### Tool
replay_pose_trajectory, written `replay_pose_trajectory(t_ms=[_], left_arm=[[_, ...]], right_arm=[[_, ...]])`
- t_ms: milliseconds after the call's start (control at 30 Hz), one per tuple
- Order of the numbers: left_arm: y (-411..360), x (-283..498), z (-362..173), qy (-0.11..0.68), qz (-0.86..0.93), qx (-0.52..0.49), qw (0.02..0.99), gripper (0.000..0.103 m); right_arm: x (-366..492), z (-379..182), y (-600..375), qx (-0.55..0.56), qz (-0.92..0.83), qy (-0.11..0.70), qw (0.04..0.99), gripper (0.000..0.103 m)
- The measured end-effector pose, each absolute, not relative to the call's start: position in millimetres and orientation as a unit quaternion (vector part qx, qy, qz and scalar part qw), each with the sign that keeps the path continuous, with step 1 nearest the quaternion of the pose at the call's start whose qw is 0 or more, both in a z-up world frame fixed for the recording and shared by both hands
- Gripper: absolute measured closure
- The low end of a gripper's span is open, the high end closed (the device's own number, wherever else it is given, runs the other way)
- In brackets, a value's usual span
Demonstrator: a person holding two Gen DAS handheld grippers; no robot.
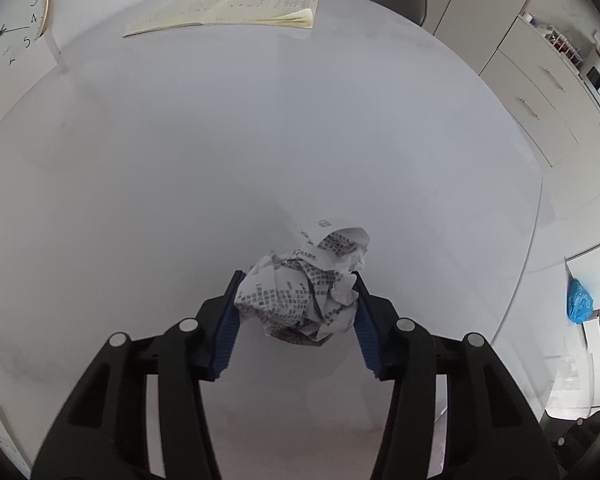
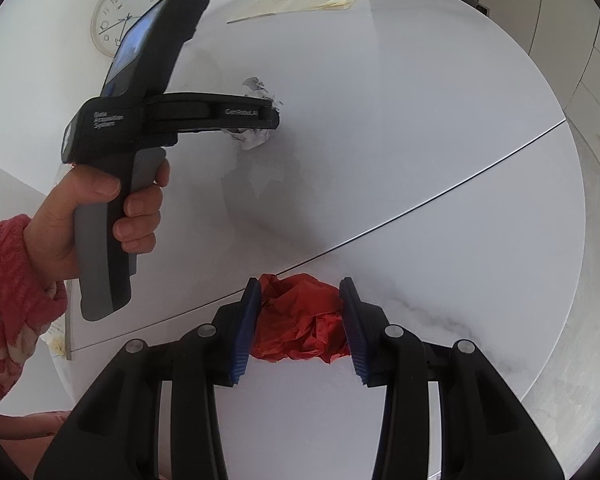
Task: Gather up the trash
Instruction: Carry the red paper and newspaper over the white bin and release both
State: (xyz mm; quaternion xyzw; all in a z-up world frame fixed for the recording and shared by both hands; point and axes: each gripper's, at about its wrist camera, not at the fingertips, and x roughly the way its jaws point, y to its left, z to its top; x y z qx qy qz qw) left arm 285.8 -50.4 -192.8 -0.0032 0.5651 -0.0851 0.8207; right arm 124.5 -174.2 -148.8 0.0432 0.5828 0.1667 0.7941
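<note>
Clearly, in the left wrist view, a wall clock (image 1: 14, 20) sat at the upper left of the frame, and an open booklet (image 1: 228, 6) lay along the top centre of the pale grey surface (image 1: 220, 152). Lower centre, the left gripper (image 1: 298, 280) was clamped on a crumpled printed paper ball (image 1: 304, 292), both blue pads pressing its sides. At the right edge stood white drawers (image 1: 540, 92) and a blue bag (image 1: 579, 300).

In the right wrist view, a hand (image 2: 100, 208) in a pink fleecy sleeve (image 2: 8, 300) held the left gripper's handle at centre left, its fingers closed around the paper ball (image 2: 254, 138) in the upper middle. At bottom centre, the right gripper (image 2: 300, 292) squeezed a crumpled red wrapper (image 2: 300, 324) between its pads, over the surface's seam (image 2: 460, 184).
</note>
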Motion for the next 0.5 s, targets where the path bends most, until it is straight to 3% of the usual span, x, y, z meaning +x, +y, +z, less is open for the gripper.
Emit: replay_pose_trajectory(t_ms=[500], left_arm=[[35,125,-103,0.566,-0.07,-0.037,0.82,0.053]], right_arm=[[87,-107,-165,0.056,0.134,0.561,0.815,0.062]])
